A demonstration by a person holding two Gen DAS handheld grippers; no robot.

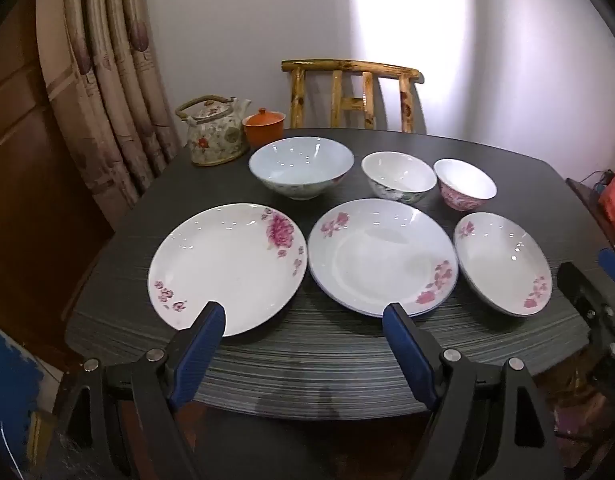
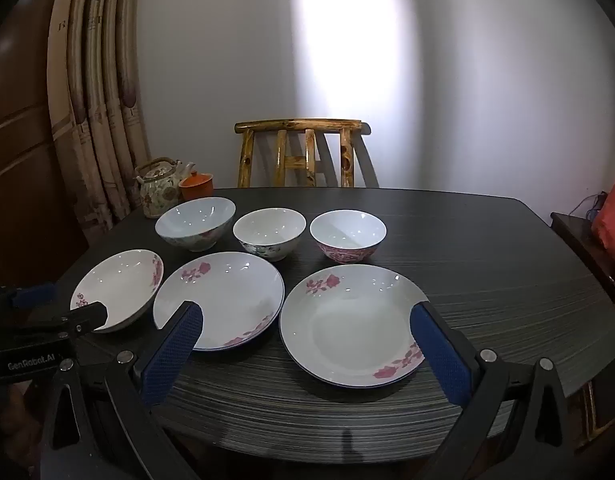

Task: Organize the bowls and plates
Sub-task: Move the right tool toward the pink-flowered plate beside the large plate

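Three white plates with pink flowers lie in a front row on the dark table (image 1: 327, 364): a left plate (image 1: 227, 268), a middle plate (image 1: 381, 256) and a small right plate (image 1: 503, 262). Behind them stand a large pale blue bowl (image 1: 301, 166), a white bowl (image 1: 399, 178) and a pink bowl (image 1: 463, 190). My left gripper (image 1: 303, 316) is open and empty above the table's front edge. My right gripper (image 2: 307, 320) is open and empty, its fingers flanking the right plate (image 2: 353, 324) in view. The other plates (image 2: 219, 300) (image 2: 119, 288) and bowls (image 2: 195, 222) (image 2: 269, 232) (image 2: 347, 234) show there too.
A floral teapot (image 1: 215, 134) and an orange lidded cup (image 1: 264, 126) stand at the table's back left corner. A wooden chair (image 1: 351, 94) is behind the table against the wall. Curtains (image 1: 107, 80) hang at the left. The other gripper shows at the right edge (image 1: 595, 300).
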